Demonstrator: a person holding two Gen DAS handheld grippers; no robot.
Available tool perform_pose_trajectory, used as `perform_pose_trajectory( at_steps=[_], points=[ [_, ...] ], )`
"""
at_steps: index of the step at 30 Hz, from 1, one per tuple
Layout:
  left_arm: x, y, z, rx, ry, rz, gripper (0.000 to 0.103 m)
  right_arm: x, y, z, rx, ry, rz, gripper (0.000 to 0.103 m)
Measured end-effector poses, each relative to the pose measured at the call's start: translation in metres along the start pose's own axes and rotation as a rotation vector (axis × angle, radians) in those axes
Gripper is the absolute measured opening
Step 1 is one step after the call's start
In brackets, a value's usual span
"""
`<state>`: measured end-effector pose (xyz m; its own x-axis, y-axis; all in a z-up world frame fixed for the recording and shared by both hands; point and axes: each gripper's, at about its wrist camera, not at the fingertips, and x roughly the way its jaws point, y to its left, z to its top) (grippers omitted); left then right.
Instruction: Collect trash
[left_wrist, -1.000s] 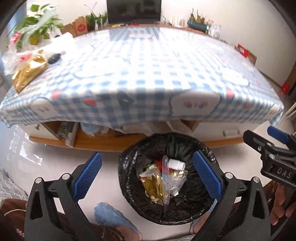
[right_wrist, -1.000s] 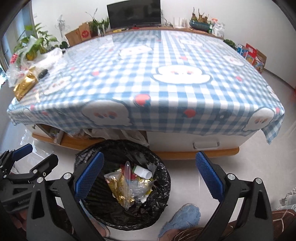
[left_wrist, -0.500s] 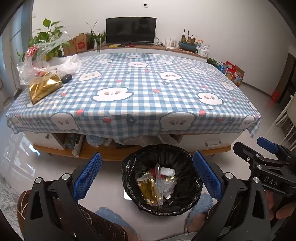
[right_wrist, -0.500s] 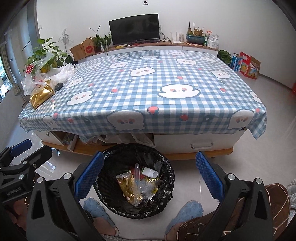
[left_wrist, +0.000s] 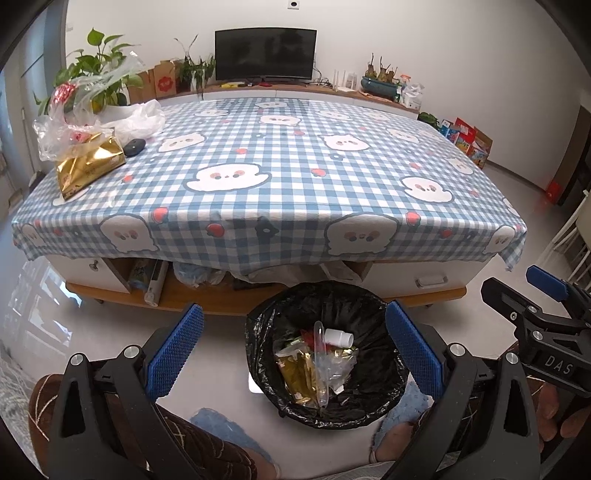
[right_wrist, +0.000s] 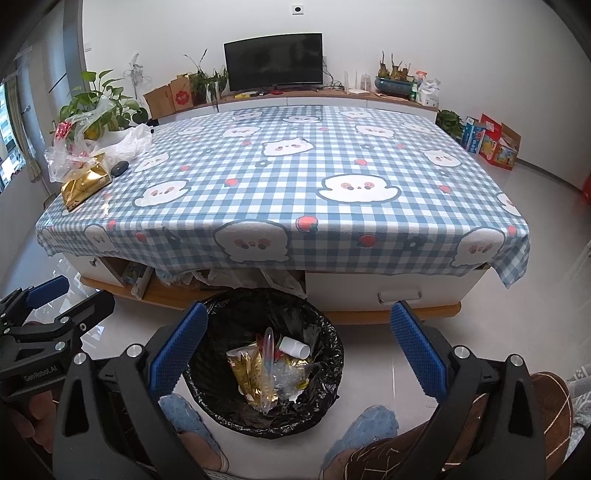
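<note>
1. One bin (left_wrist: 325, 354), lined with a black bag, stands on the floor just in front of the table (left_wrist: 280, 177).
2. The trash (left_wrist: 317, 365) lies inside the bin: one gold wrapper, one clear tube, one white cylinder and crumpled clear plastic.
3. Two grippers show. The left gripper (left_wrist: 293, 350) is spread wide and empty; the right gripper (right_wrist: 299, 347) is also spread wide and empty.
4. In each wrist view the bin and its trash sit below and between the blue pads, apart from them.
5. On the table's far left corner lie one gold bag (left_wrist: 88, 168), one dark oval object (left_wrist: 133, 147) and clear plastic bags (left_wrist: 92, 110).
6. Readable writing: "DAS" on the right gripper's body, "GenRobot.AI" on the left one's.
7. One TV (left_wrist: 265, 54) stands behind the table.
</note>
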<state>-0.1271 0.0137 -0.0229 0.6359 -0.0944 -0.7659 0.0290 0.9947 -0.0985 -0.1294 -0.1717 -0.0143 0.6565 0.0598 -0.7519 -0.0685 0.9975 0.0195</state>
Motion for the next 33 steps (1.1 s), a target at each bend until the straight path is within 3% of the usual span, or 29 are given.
perform_pose_trajectory(
  at_steps=[33],
  points=[
    [0.0044, -0.003, 0.0018, -0.005, -0.006, 0.016, 0.097, 0.0012, 0.0002, -0.0006, -0.006, -0.003, -0.001, 0.095]
  ],
)
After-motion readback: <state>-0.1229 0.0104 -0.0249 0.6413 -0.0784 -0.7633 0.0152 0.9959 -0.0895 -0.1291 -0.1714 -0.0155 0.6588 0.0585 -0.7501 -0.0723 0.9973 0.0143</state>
